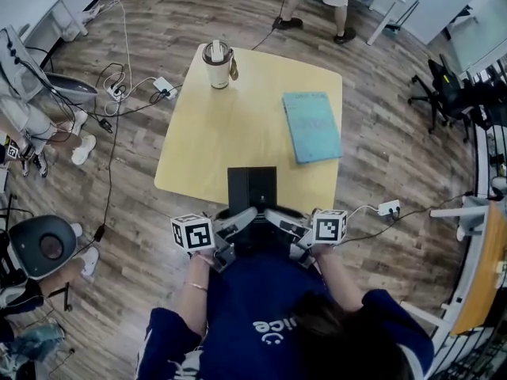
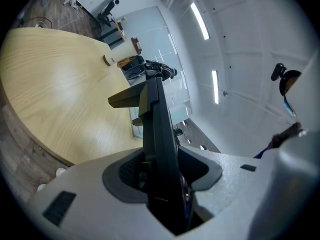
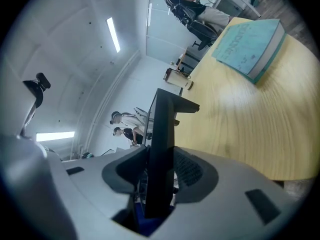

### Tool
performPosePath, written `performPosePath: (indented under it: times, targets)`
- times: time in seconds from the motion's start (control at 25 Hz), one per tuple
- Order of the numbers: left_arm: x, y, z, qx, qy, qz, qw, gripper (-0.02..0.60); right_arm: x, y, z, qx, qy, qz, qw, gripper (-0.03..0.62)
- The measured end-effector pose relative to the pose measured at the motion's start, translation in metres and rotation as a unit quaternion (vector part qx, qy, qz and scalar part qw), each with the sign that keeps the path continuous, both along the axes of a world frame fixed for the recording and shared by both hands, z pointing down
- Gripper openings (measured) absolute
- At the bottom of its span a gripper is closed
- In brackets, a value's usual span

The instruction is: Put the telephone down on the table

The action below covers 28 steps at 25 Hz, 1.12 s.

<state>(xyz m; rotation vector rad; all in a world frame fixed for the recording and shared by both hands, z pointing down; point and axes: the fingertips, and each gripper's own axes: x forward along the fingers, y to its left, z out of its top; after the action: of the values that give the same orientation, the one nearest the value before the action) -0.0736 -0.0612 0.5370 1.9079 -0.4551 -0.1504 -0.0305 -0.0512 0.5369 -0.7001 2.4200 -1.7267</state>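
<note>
The left gripper (image 1: 240,222) and right gripper (image 1: 279,220) clamped one telephone (image 1: 252,188) at the table (image 1: 222,133) edge; one book (image 1: 311,127), one cup (image 1: 217,64) sat on it.

Navy printed shirt (image 1: 269,295), grey left tool (image 2: 159,168), right tool (image 3: 160,170)

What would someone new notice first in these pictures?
A black telephone is clamped from both sides by the left tongs and right tongs, at the near edge of the yellow table. Beyond it, a teal book lies on the table's right side, and a lidded cup stands at the far left corner.
</note>
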Motion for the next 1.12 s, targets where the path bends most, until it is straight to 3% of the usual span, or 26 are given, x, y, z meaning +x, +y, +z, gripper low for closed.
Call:
performPosePath:
  times: [0.56, 1.12]
  targets:
    - [-0.013, -0.057, -0.009, 0.005, -0.007, -0.057, 0.9983, 0.195, -0.01, -0.063, -0.005, 0.006, 0.0, -0.048, 0.999, 0.178]
    - [-0.015, -0.108, -0.004, 0.008, -0.009, -0.069, 0.9975, 0.195, -0.012, -0.114, -0.004, 0.01, -0.009, -0.041, 0.999, 0.178]
